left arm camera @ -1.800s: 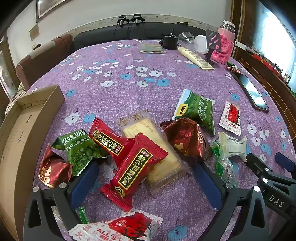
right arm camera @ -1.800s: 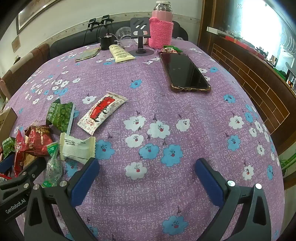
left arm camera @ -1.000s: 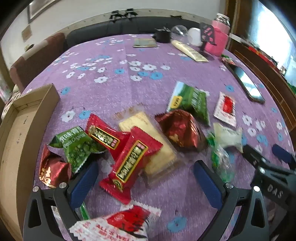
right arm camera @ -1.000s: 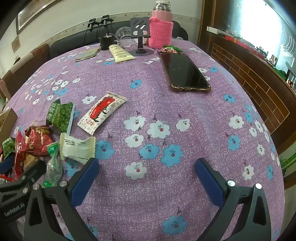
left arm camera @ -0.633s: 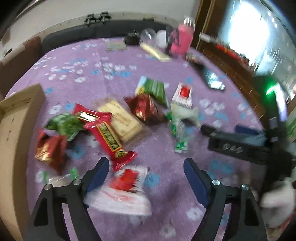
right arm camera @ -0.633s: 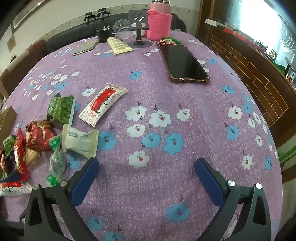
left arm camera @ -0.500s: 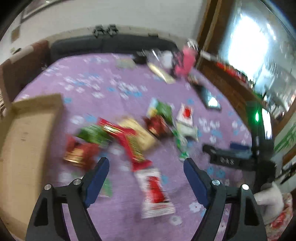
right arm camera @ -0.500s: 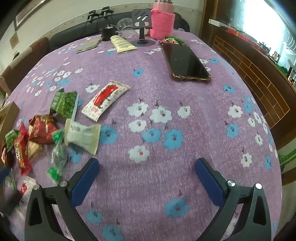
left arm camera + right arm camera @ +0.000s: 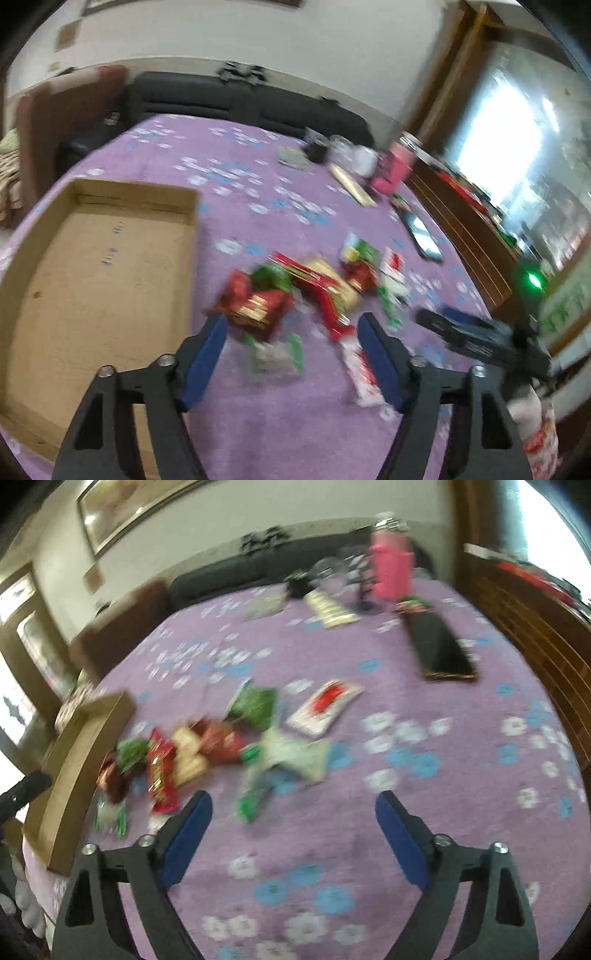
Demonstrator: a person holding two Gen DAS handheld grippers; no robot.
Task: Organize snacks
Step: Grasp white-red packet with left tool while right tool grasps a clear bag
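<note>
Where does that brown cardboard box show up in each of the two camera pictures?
Left wrist view: the cardboard box fills the left side, open top facing up, nothing visible inside.
Right wrist view: the box sits at the left edge, seen side-on.
Shared landmark: the pink bottle at the table's far side.

Left gripper [image 9: 291, 328] and right gripper [image 9: 293, 806] hover, jaws spread, empty.
</note>
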